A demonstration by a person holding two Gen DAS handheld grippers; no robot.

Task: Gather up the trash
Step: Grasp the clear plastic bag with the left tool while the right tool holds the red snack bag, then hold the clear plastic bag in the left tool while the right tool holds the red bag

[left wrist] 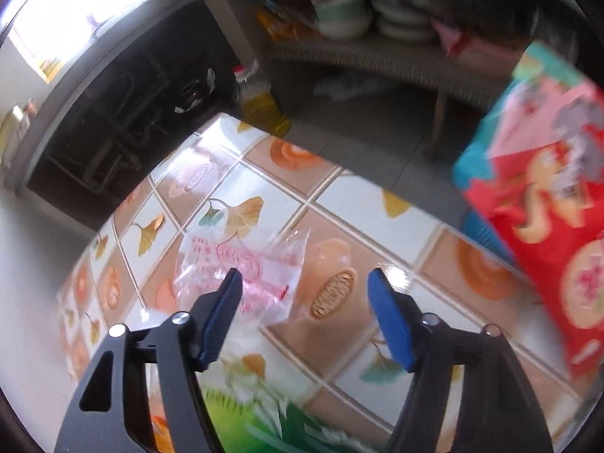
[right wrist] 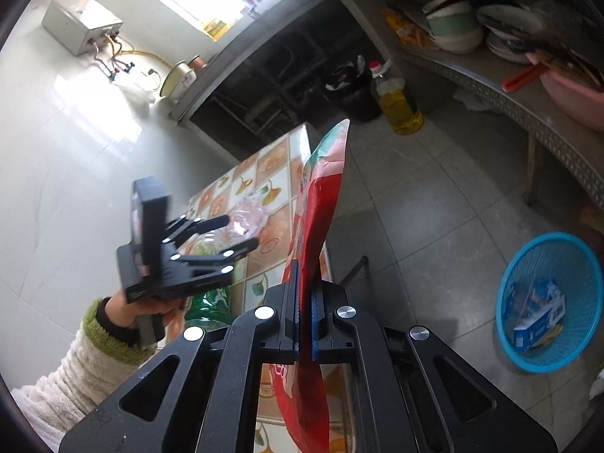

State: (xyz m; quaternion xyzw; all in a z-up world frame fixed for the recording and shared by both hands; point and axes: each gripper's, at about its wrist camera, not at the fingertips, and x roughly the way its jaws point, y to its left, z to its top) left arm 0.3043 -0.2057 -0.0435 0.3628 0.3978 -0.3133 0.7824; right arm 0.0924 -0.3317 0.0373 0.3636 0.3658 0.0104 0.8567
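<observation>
**Right gripper carrying snack bag, left gripper over clear wrapper**

Near the far end of the table, toward its left edge, a clear wrapper is lying flat on the tiled-pattern cloth. The left gripper is hovering just above it, jaws spread wide, holding nothing. Wrapper is looking thin, crinkly, see-through with pink print; probably very light, limp and slippery, so pinching a raised crumpled fold or an edge would be safer than pressing on the flat middle. Could slide on the glossy cloth.

The right gripper is clamped tight on a red snack bag, held upright and edge-on past the right edge of the table. Bag is looking flat, empty-ish, glossy red with teal top and cartoon print; light, floppy above the grip. A blue basket is sitting on the floor to the right, well apart, a small box already inside. Likely drop spot.
</observation>
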